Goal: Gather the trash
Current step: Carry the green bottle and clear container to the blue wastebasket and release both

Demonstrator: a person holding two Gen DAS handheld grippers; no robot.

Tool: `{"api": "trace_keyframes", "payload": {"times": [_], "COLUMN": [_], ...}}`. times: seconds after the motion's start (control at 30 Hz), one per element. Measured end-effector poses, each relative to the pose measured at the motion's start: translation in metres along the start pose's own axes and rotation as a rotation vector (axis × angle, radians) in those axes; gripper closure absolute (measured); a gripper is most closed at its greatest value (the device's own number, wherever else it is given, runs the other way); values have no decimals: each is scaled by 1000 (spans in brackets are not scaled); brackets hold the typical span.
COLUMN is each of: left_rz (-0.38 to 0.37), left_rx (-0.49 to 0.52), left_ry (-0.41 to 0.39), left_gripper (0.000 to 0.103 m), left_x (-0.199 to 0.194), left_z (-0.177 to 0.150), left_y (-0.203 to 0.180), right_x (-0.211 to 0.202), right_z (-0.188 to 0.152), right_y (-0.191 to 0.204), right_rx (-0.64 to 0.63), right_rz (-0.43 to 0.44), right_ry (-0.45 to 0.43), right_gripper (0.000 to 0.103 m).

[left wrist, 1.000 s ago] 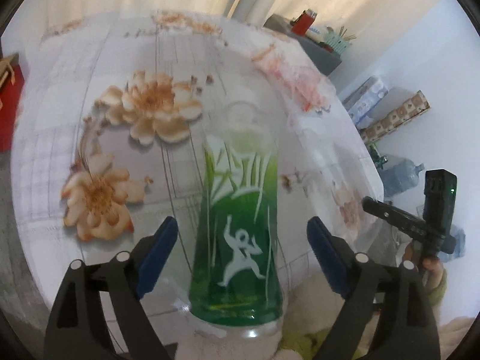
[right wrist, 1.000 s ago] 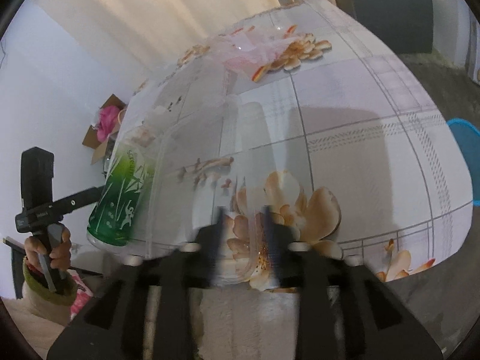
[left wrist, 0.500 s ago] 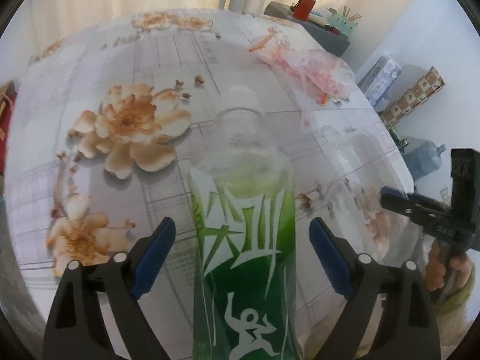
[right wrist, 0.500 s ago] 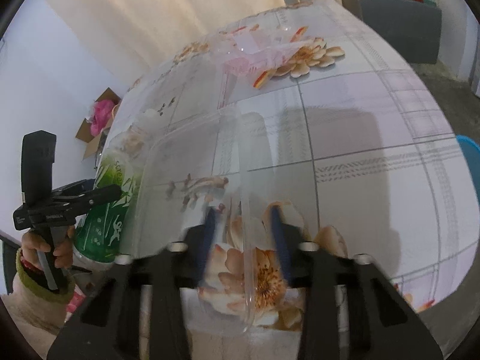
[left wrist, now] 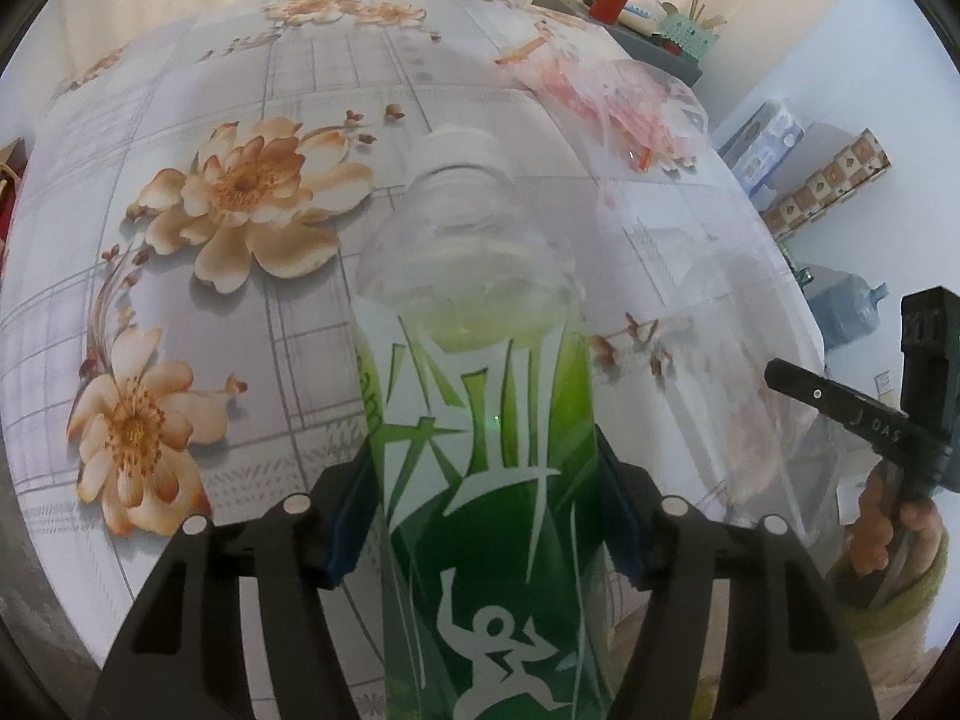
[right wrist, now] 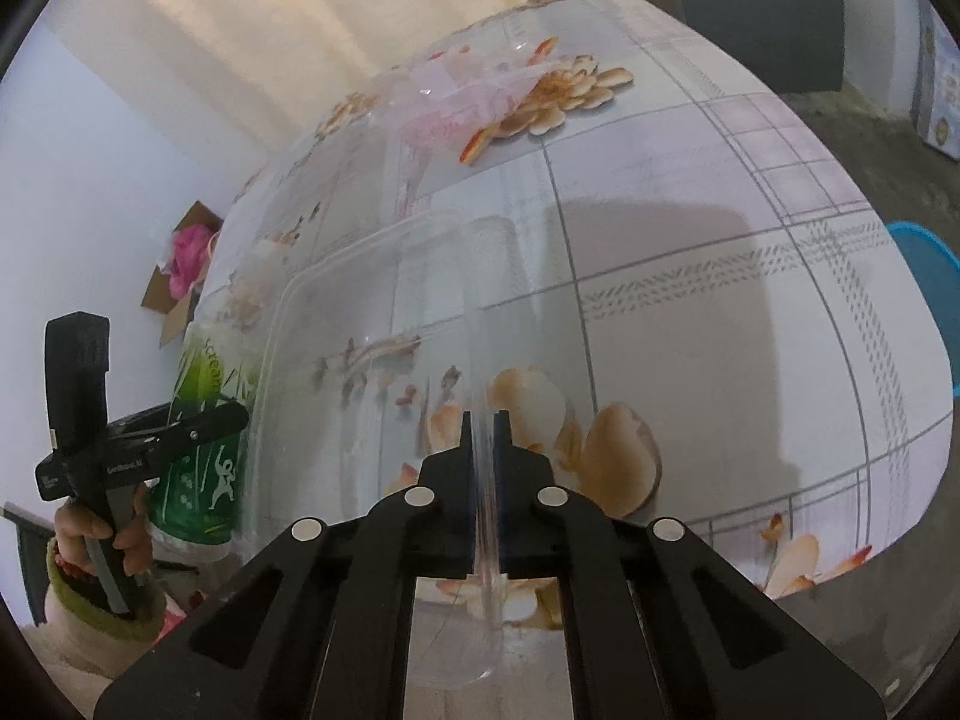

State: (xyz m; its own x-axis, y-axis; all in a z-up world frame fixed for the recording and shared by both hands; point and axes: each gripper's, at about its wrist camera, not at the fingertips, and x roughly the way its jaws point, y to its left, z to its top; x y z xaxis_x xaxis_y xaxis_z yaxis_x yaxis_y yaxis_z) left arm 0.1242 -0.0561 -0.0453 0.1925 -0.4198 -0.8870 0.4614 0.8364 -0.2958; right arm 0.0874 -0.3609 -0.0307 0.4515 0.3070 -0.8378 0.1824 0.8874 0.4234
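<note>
Left wrist view: the left tool (left wrist: 483,501) is clamped on a green bottle (left wrist: 480,420), its blue pads pressed against both sides of the label. The bottle has a clear neck and a white cap, and its cap end points away from the camera over the flowered worktop (left wrist: 198,312). Right of the bottle is a clear plastic container (left wrist: 720,360), see-through and hard to outline. Beyond the bottle, at the worktop's far right, lies a crumpled clear bag (left wrist: 606,96) with pink and orange print. At the right edge, past the container, a hand (left wrist: 894,531) grips the handle of the right tool.

Right wrist view: the right tool (right wrist: 483,423) is pinched together on the thin wall of the clear plastic container (right wrist: 372,360), only the plastic between its pads. The container spreads left of the tool, above the worktop (right wrist: 690,276). Left of the container, the green bottle (right wrist: 207,420) sits in the left tool (right wrist: 180,426), which a hand (right wrist: 96,528) holds. The crumpled bag (right wrist: 474,102) lies on the worktop well beyond the container.
</note>
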Motion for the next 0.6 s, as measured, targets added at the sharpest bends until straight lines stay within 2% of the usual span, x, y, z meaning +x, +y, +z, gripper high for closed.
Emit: {"api": "trace_keyframes", "payload": {"times": [0.1,0.17,0.27,0.4,0.6], "left_rz": [5,6,9,16,26], "left_rx": [6,6,12,28,45], "left_ry": [-3,-5,-8,-11,-16], "left_gripper": [41,41,41,41,41], "left_x": [-1,-1,0,2,2], "left_z": [-3,-4,-4,-4,-5], "left_y": [-2,-2,-5,-9,-12], "right_x": [1,3,10,19,17], "right_z": [2,5,9,10,11], "right_y": [0,-1,4,4,3], "right_rx": [-9,-2,7,17,29], "right_rz": [-16,-12,-15,12,5], "right_ry": [4,3,4,18,-4], "right_gripper": [93,88,88,98,99]}}
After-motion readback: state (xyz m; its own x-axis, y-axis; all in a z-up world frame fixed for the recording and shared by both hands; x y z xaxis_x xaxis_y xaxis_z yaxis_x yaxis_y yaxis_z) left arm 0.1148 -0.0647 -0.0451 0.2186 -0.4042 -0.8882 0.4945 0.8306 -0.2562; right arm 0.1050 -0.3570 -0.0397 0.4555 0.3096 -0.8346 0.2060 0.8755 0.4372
